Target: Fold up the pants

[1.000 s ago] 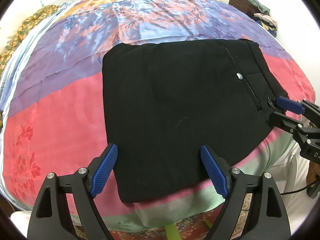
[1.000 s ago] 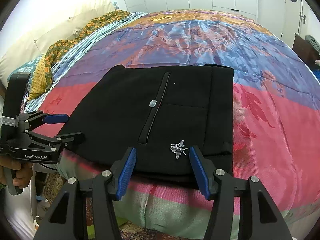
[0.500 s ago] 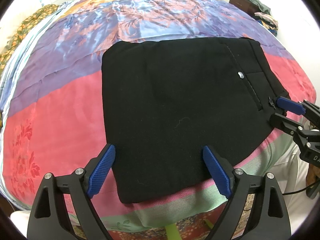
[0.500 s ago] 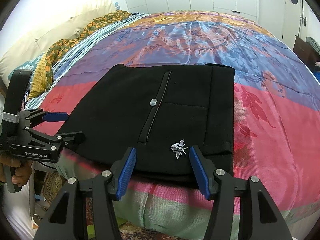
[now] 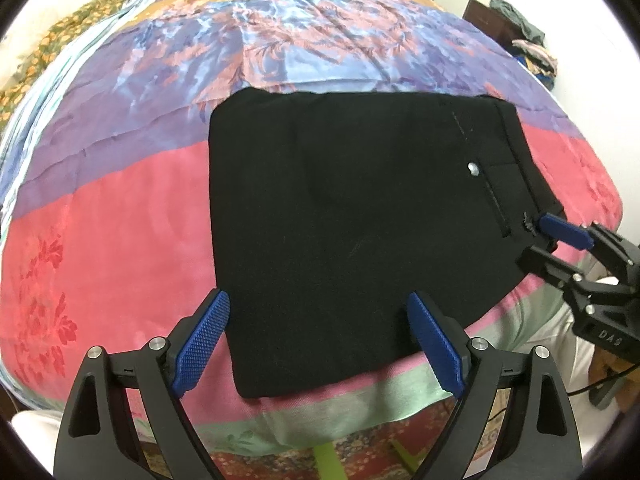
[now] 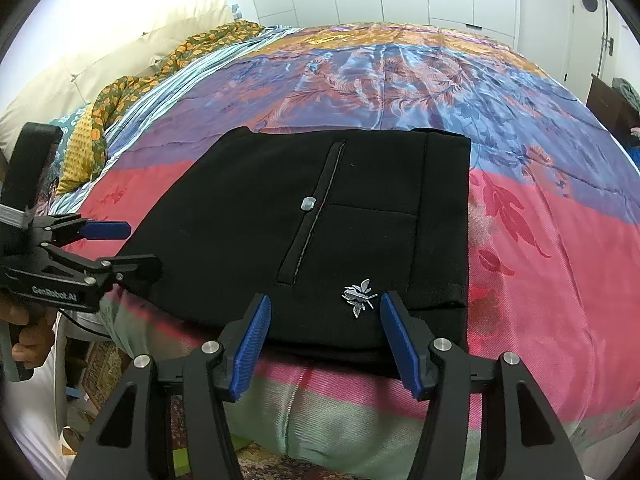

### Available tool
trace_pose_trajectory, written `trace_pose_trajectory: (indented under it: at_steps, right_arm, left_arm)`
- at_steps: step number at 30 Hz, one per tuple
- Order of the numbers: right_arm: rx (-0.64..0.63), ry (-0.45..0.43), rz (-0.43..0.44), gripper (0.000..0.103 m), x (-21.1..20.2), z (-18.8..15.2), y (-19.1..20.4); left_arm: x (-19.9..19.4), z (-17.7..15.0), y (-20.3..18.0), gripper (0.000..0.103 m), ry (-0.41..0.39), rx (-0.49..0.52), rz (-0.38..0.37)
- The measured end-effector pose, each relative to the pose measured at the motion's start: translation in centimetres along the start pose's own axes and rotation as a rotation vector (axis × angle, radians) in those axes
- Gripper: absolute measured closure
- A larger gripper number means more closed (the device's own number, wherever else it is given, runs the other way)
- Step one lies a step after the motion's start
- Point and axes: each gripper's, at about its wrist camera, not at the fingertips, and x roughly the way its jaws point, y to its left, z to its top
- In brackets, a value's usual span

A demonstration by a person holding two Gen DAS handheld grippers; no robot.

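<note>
Pants (image 5: 352,220), black and folded into a flat, roughly square packet, lie on the bedspread (image 5: 132,200) near the front edge of the bed, mostly on its pink band, with their far edge reaching the purple and blue bands. A pocket slit with a small silver button (image 6: 307,203) and a silver insect-shaped emblem (image 6: 359,297) face up. The left gripper (image 5: 316,340) hovers over the packet's near left corner, its blue fingers spread wide with cloth under the gap and neither pad pressing on it; its jaws have just been opening. The right gripper (image 6: 326,342) sits at the near edge by the emblem, its fingers partly apart and straddling the cloth edge without clamping it. A hand (image 6: 28,336) grips the left gripper's handle.
</note>
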Motion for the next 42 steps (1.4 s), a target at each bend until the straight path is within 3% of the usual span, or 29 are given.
trace_pose_trajectory:
  at_steps: [20, 23, 25, 29, 31, 38, 42]
  right_arm:
    - [0.015, -0.004, 0.029, 0.042, -1.0, 0.1, 0.1]
    - [0.109, -0.057, 0.087, 0.039, -3.7, 1.0, -2.2]
    - [0.164, -0.078, 0.078, 0.028, -4.8, 1.4, -4.2]
    - [0.301, -0.059, 0.048, 0.026, -5.4, 1.1, -9.3]
    - [0.347, -0.045, 0.070, 0.026, -5.2, 0.6, -10.5]
    - [0.545, 0.019, 0.311, 0.024, -2.4, 0.0, -13.1]
    - [0.588, 0.100, 0.357, 0.020, 0.6, 0.8, -14.0]
  left_arm:
    - [-0.4, 0.5, 0.4, 0.012, 0.029, 0.037, 0.043]
    - [-0.9, 0.9, 2.6, 0.012, 0.024, -0.001, 0.056]
    - [-0.9, 1.2, 4.4, 0.012, 0.031, -0.052, 0.051]
    - [-0.7, 0.9, 7.8, 0.012, 0.047, -0.167, 0.027]
    - [-0.5, 0.5, 8.7, 0.012, 0.060, -0.198, 0.004]
    - [1.0, -0.3, 10.5, 0.012, 0.108, -0.281, -0.088]
    - [2.4, 0.4, 10.1, 0.012, 0.157, -0.274, -0.182]
